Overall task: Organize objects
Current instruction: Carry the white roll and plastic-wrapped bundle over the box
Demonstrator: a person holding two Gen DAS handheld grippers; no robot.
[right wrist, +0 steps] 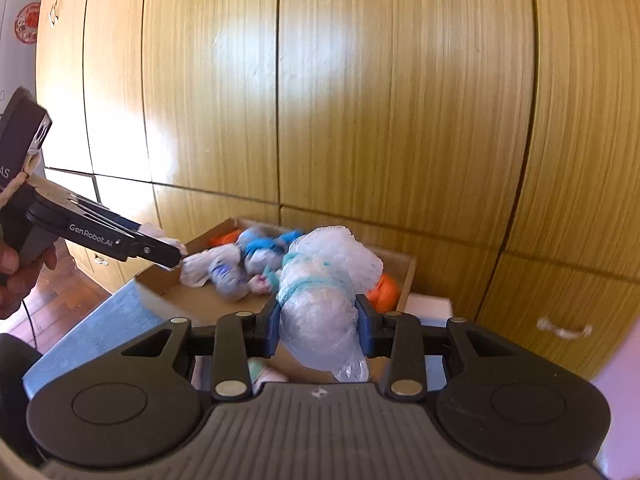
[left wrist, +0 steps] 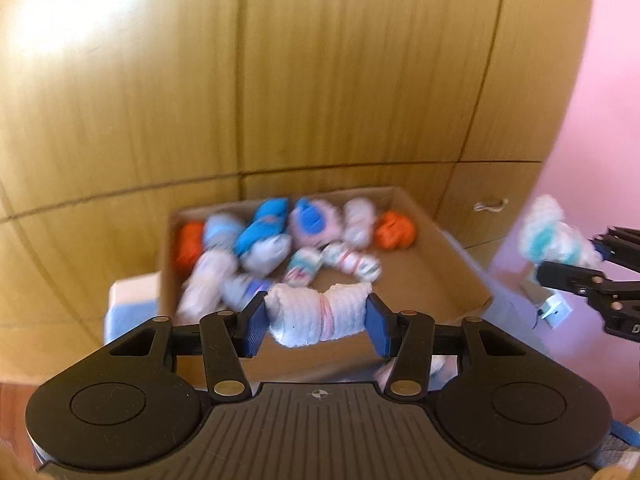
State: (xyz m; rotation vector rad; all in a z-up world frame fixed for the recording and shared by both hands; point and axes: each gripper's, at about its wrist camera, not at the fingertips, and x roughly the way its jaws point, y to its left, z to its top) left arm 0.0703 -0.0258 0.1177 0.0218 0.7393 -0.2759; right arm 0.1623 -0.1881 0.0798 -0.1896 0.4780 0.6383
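My left gripper (left wrist: 317, 316) is shut on a white rolled bundle with a pink band (left wrist: 316, 314), held above the near edge of a cardboard box (left wrist: 452, 256). The box holds several wrapped bundles (left wrist: 272, 240) in white, blue and orange. My right gripper (right wrist: 318, 326) is shut on a bubble-wrapped bundle with a teal band (right wrist: 320, 296), held above the box's near side (right wrist: 408, 276). The right gripper also shows in the left wrist view (left wrist: 592, 264), right of the box. The left gripper shows in the right wrist view (right wrist: 176, 254), at the box's left rim.
Wooden cabinet doors (right wrist: 360, 100) stand right behind the box, with drawers and a metal handle (right wrist: 564, 330) at lower right. The box rests on a blue-grey surface (right wrist: 92, 332). A pink wall (left wrist: 608, 120) is at the right. A small white block (left wrist: 554, 310) lies right of the box.
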